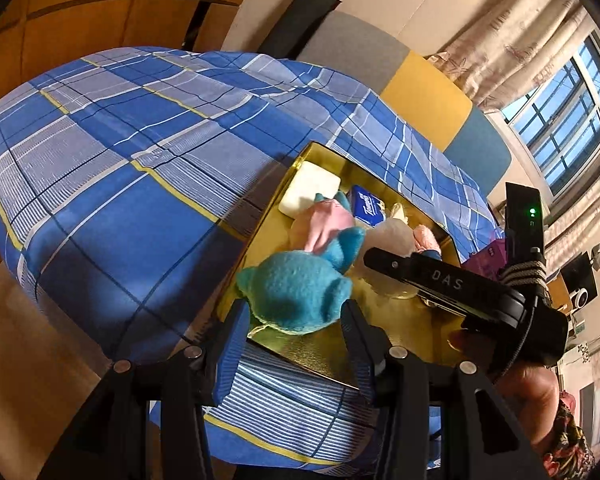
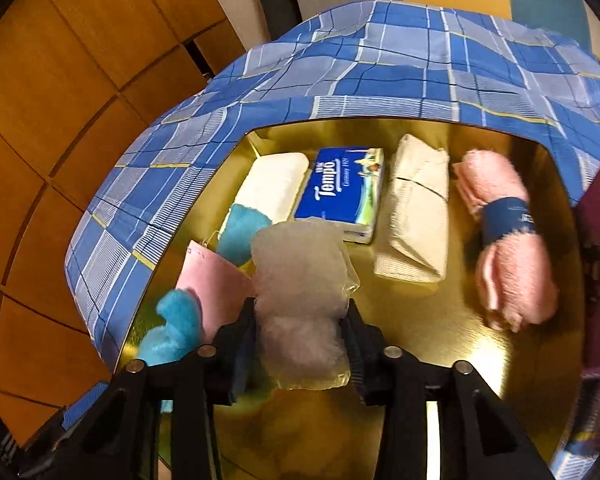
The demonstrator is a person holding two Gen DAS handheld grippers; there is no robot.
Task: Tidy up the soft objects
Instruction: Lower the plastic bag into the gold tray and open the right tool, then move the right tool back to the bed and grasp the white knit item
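Your right gripper (image 2: 302,322) clenches the clear bag (image 2: 302,280) above the gold tray (image 2: 440,332); squeeze loosely and the slick film may slip out. Your left gripper (image 1: 296,330) stands released around the plush (image 1: 296,296), lying in the tray. The tissue pack (image 2: 340,192) reads "Tempo".
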